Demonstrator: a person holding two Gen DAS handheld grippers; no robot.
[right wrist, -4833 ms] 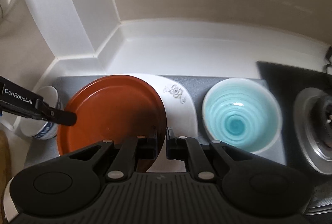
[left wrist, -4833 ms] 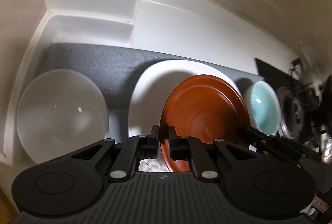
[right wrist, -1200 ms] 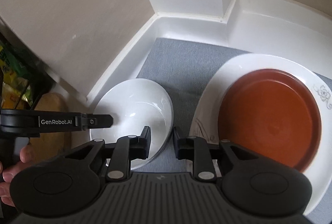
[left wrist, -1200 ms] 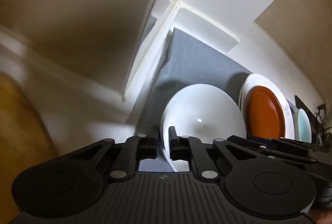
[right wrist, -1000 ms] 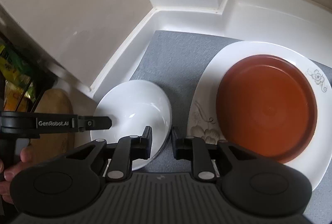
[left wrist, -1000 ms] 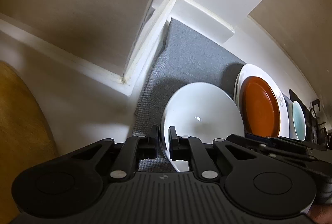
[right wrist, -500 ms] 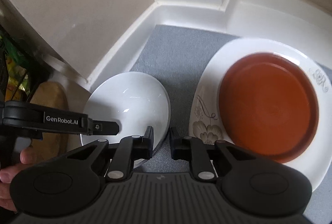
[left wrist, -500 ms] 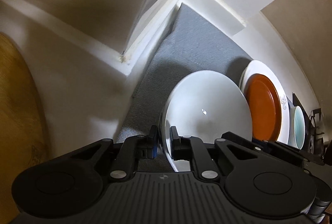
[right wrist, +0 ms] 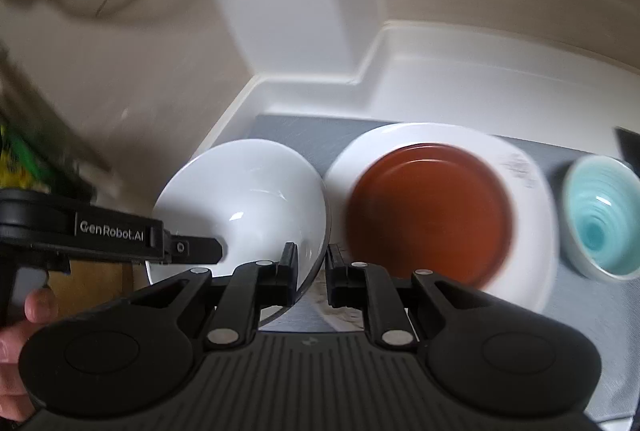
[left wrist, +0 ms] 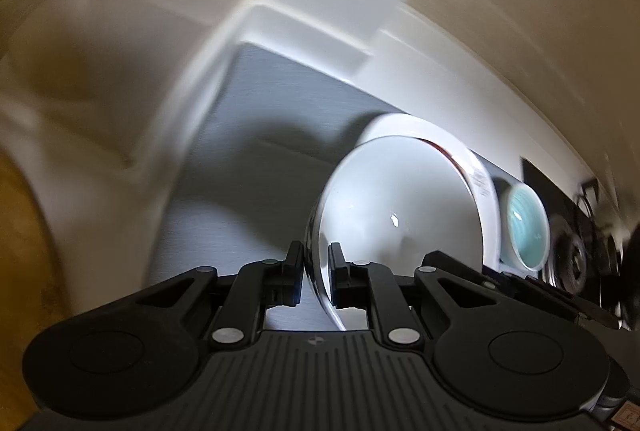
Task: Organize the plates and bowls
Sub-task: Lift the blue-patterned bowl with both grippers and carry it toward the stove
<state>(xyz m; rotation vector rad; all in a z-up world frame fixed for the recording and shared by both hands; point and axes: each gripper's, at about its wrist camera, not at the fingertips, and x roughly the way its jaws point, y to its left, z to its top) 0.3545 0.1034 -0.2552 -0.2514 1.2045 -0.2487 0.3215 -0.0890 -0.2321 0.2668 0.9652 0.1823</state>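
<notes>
The white bowl (right wrist: 244, 199) is clamped at its rim by both claws: the left claw (left wrist: 316, 281) on one side, the right claw (right wrist: 308, 275) on the opposite side, whose jaws have just been closing onto the rim. The bowl is seen above the grey mat (right wrist: 288, 131) near the table's rear left corner. Beside it, the brown plate (right wrist: 428, 211) is stacked on the white plate (right wrist: 532, 231), with the turquoise bowl (right wrist: 600, 223) further right.

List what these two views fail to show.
- Brown plate: left wrist view, almost wholly hidden behind the white bowl.
- Large white plate pattern: both views, motion-blurred.
- Bowl's near rim: right wrist view, covered by the right hand-held gripper.
- Stove: left wrist view, blurred, cut by the frame edge.
</notes>
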